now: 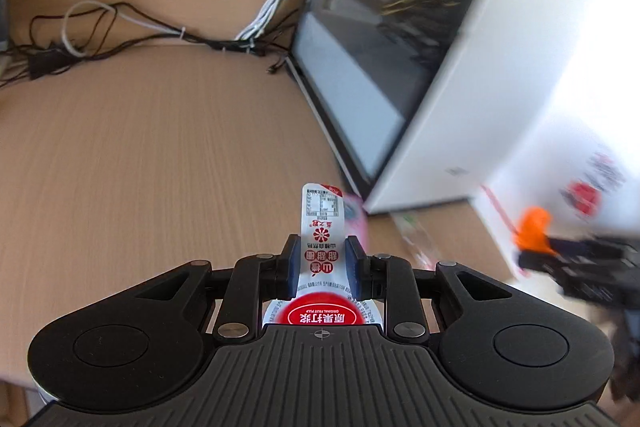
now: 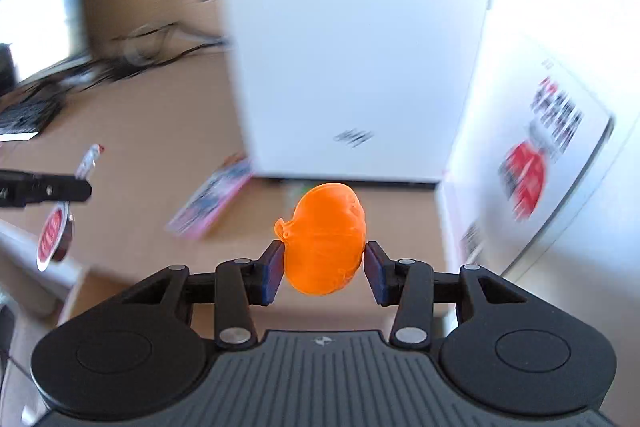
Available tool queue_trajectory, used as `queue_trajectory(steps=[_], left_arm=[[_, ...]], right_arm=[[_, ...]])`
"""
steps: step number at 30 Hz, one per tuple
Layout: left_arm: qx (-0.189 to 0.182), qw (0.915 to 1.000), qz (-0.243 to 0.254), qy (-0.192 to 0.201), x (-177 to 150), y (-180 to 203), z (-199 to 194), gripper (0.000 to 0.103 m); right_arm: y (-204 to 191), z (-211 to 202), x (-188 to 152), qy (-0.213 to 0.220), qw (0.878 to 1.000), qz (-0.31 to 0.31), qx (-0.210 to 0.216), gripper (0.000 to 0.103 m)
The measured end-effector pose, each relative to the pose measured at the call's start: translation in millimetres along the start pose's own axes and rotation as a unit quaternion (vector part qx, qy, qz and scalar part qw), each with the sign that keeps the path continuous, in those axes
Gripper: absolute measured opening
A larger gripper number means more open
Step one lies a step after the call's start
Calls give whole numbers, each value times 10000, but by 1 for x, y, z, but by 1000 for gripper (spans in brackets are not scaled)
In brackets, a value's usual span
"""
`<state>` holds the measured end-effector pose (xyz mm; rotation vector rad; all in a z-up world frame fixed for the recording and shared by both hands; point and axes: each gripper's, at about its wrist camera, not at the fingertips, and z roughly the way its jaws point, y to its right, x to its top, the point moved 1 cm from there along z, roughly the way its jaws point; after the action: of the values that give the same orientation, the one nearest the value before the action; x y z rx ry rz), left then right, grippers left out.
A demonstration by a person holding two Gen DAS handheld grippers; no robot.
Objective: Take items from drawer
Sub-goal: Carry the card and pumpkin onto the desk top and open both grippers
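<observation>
My left gripper [image 1: 322, 263] is shut on a white and red snack packet [image 1: 322, 227] with Chinese print, held above the wooden desk [image 1: 160, 155]. The same packet [image 2: 86, 163] shows at the left of the right wrist view, clamped in the other gripper's black fingers. My right gripper [image 2: 324, 267] is shut on an orange plastic toy [image 2: 326, 243], rounded like a small pumpkin. That toy [image 1: 534, 227] also appears blurred at the right edge of the left wrist view. No drawer can be made out.
A white box [image 1: 480, 87] stands on the desk ahead, with a second printed white box [image 2: 540, 155] to its right. A pink booklet [image 2: 212, 199] lies flat by the box's foot. A dark monitor [image 1: 360, 67] and tangled cables [image 1: 120, 35] sit farther back.
</observation>
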<state>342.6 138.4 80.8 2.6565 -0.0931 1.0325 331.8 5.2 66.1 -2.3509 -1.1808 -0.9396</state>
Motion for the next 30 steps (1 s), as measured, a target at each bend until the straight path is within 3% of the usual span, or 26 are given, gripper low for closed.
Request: queue_trajectory(steps=[5, 11, 18, 23, 26, 30], left_arm=[[188, 9991, 42, -368, 15, -24, 67, 26], [27, 9976, -203, -655, 7, -42, 101, 27], [18, 9994, 135, -317, -7, -42, 98, 27], [-33, 9992, 220, -341, -8, -43, 94, 27], [-152, 9990, 87, -404, -4, -45, 95, 27], [-329, 9994, -72, 44, -1, -52, 76, 27]], right_arm=[[8, 47, 11, -194, 9996, -12, -218, 43], [16, 104, 12, -528, 9982, 63, -291, 43], [4, 137, 17, -573, 9982, -123, -158, 43], [-6, 146, 21, -569, 9979, -318, -58, 44], [-10, 147, 21, -589, 9975, -362, -171, 52], [-11, 131, 23, -408, 9983, -355, -195, 52]])
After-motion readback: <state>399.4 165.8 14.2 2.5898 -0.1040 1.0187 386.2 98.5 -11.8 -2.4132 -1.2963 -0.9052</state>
